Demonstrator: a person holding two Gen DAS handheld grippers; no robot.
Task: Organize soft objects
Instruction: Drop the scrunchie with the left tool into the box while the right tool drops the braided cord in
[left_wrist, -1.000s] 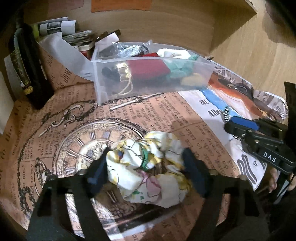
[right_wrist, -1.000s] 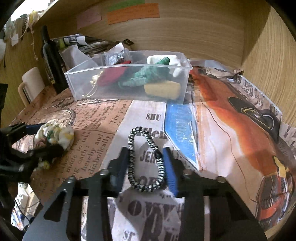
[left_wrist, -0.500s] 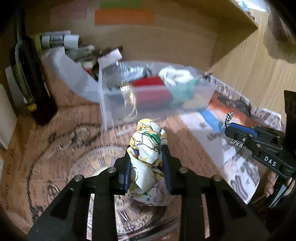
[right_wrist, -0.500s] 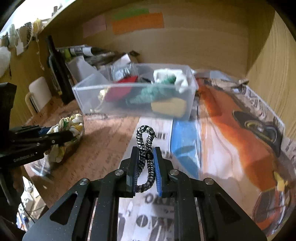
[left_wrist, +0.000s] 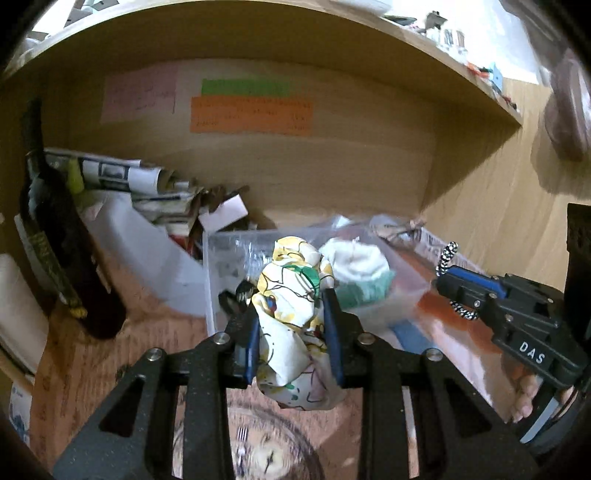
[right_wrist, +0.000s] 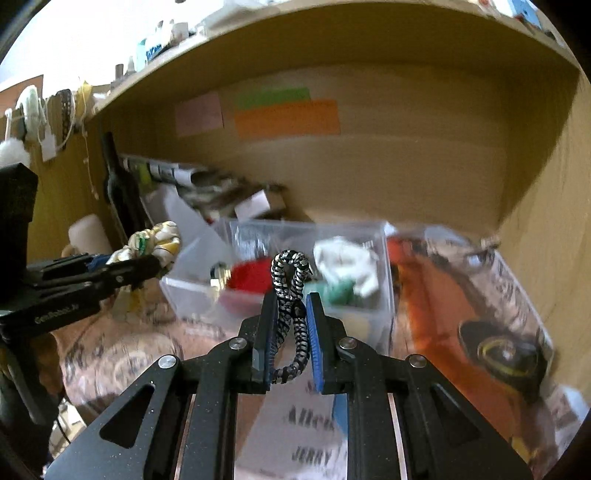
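Observation:
My left gripper (left_wrist: 291, 314) is shut on a white floral cloth scrunchie (left_wrist: 291, 306) and holds it up above the table, in front of the clear plastic bin (left_wrist: 229, 251). My right gripper (right_wrist: 291, 310) is shut on a black-and-white braided hair band (right_wrist: 290, 291), also lifted, in front of the same bin (right_wrist: 384, 258). The bin holds a white cloth (right_wrist: 347, 264), a green cloth (right_wrist: 341, 291) and a red item (right_wrist: 251, 277). In the right wrist view the left gripper (right_wrist: 159, 254) with the scrunchie (right_wrist: 155, 242) shows at left. In the left wrist view the right gripper (left_wrist: 443, 280) shows at right.
A dark bottle (left_wrist: 55, 240) stands at the left. Rolled papers (left_wrist: 122, 173) and clutter lie behind the bin. A wooden back wall with coloured sticky notes (left_wrist: 251, 114) and a wooden side wall (right_wrist: 546, 206) enclose the space. Printed paper (right_wrist: 461, 295) covers the table.
Both grippers closed on their items, the left on the scrunchie and the right on the braided band, and lifted them off the table toward the bin.

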